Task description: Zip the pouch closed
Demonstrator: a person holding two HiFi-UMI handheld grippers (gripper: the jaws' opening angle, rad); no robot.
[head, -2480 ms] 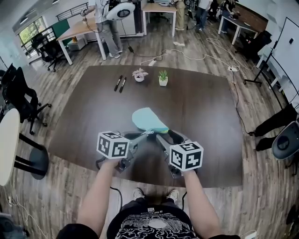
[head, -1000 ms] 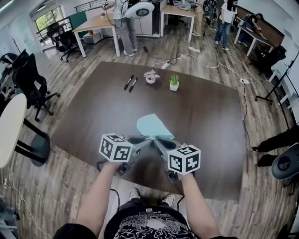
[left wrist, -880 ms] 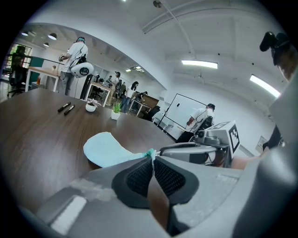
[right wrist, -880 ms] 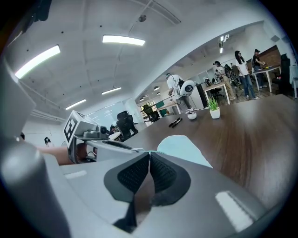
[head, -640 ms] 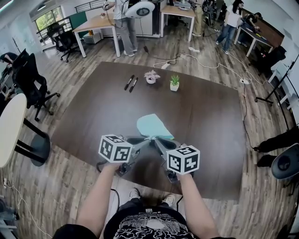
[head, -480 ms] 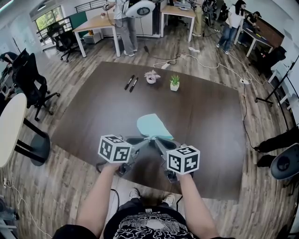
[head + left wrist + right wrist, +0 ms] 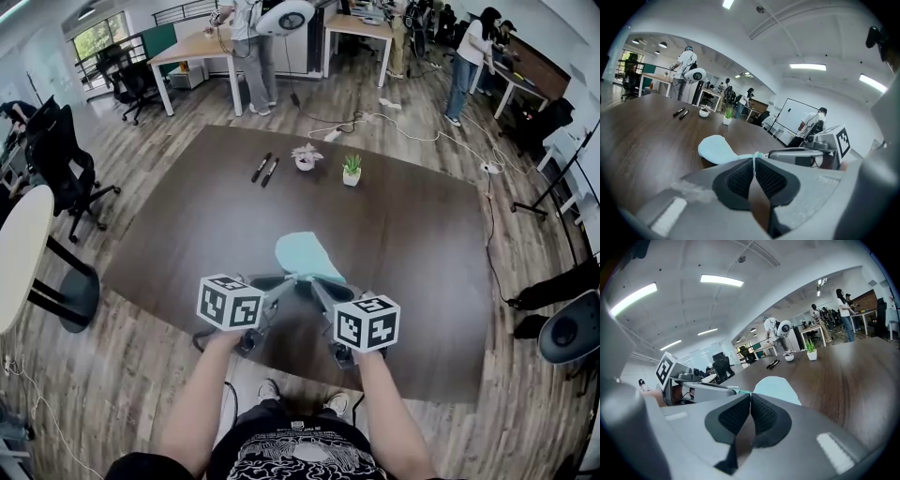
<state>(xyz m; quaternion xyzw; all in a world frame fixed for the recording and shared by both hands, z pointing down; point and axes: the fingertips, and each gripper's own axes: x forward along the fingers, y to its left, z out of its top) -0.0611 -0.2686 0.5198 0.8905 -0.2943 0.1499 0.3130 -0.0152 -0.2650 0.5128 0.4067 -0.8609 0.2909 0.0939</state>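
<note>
A light teal pouch [image 7: 302, 253] lies on the dark brown table [image 7: 187, 234], its near corner drawn up toward me. Both grippers meet at that corner. My left gripper [image 7: 295, 277] is shut, with a thin strip of the pouch's edge pinched between its pads [image 7: 740, 176]. My right gripper [image 7: 311, 278] is shut too, pads pressed together [image 7: 733, 416]. In the left gripper view its tip [image 7: 771, 153] sits on a small tab at the pouch's [image 7: 715, 149] corner. In the right gripper view the pouch [image 7: 776, 387] spreads out beyond the jaws.
Two black pens [image 7: 266, 170] and two small potted plants [image 7: 306, 157] [image 7: 352, 170] stand at the table's far side. A round white table [image 7: 19, 253] and office chairs [image 7: 56, 159] are at the left. People stand by desks at the back. The table's near edge lies under my hands.
Since the earliest frame the two gripper tips have drawn together at the pouch's near corner. Over the last second grippers and pouch have stayed put; people at the back have walked.
</note>
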